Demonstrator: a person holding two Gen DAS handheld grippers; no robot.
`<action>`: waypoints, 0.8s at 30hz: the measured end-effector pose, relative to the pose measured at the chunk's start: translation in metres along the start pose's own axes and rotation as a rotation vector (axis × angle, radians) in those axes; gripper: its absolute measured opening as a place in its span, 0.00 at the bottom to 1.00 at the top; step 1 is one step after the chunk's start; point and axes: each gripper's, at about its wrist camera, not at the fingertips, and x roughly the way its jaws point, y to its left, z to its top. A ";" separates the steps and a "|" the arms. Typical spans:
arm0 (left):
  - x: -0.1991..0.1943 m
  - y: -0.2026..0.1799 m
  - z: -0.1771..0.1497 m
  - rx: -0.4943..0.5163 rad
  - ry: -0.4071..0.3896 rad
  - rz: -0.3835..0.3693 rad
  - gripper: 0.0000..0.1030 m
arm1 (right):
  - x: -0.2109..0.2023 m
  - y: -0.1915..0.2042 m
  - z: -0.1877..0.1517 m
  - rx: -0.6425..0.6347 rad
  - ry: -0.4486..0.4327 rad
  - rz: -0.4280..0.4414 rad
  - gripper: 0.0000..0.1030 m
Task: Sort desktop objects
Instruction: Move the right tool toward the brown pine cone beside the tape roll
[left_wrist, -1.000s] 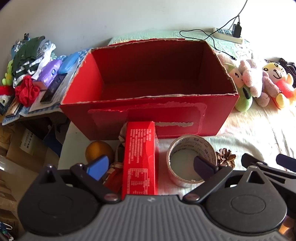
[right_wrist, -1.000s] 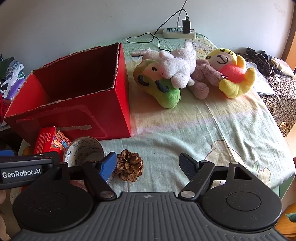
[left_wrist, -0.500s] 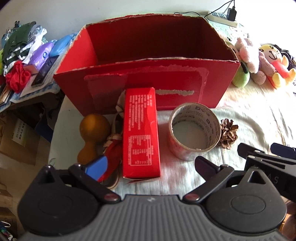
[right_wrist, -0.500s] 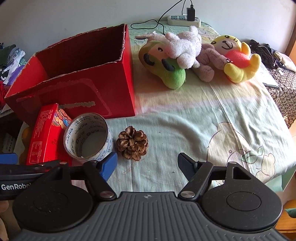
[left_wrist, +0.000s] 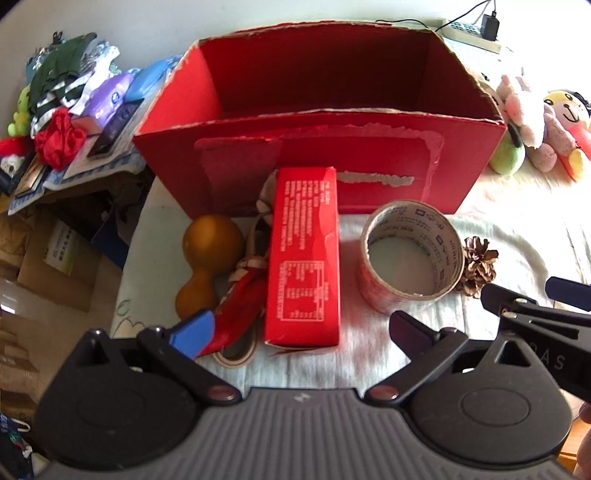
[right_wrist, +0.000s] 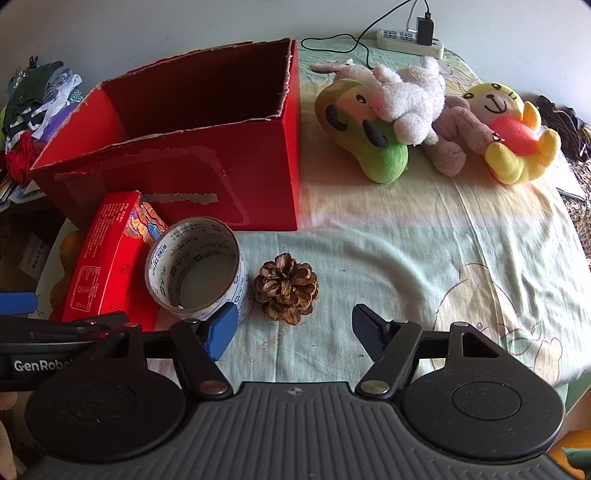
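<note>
A big red box with an open top sits on the table, near the left edge. The table has a pale cloth with pictures on it. You cannot see the bottom of the box.

In front of the box lie a few small things in a row. A long red carton lies flat with one end close to the box. Left of it, by the left edge of the table, is a brown gourd, and a red and white tassel lies between the two. Right of the carton is a roll of tape lying flat with its hole up. A pine cone sits just beside the tape, on its right.

The left gripper hangs above the near end of the carton. Its fingers are wide apart and hold nothing. The right gripper hangs just in front of the pine cone. It is wide apart too and holds nothing.

Soft toys lie in a heap near the far right corner, well apart from the small things.
</note>
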 end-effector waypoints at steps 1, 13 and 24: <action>0.000 0.002 -0.001 -0.006 0.001 0.005 0.98 | 0.000 0.002 0.001 -0.008 0.003 0.004 0.70; 0.001 0.024 -0.019 -0.061 0.027 0.035 0.98 | 0.002 0.024 -0.005 -0.096 0.022 0.021 0.69; 0.008 0.014 -0.032 -0.017 0.064 -0.002 0.98 | 0.002 0.014 -0.024 -0.071 0.062 -0.019 0.69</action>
